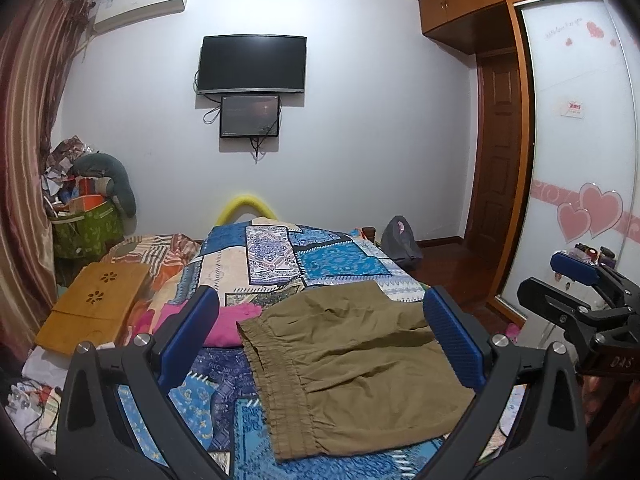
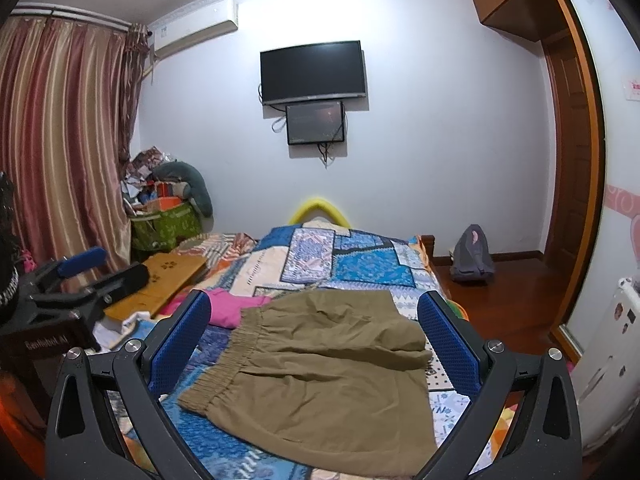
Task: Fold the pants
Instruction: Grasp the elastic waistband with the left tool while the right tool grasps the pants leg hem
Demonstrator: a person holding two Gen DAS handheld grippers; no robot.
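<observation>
Olive-brown pants [image 1: 352,364] lie folded on the patterned blue bedspread [image 1: 332,260], elastic waistband to the left. They also show in the right wrist view [image 2: 324,368]. My left gripper [image 1: 320,336] is open and empty, held above the pants with its blue pads wide apart. My right gripper [image 2: 316,336] is open and empty too, above the pants. The right gripper shows at the right edge of the left wrist view [image 1: 580,280]; the left gripper shows at the left edge of the right wrist view [image 2: 80,268].
A pink garment [image 1: 228,324] lies left of the pants. A wooden lap tray [image 1: 96,304] sits on the bed's left side. A cluttered green basket [image 1: 88,228] stands by the curtain. A grey backpack [image 1: 400,242] sits on the floor near the wardrobe [image 1: 580,140].
</observation>
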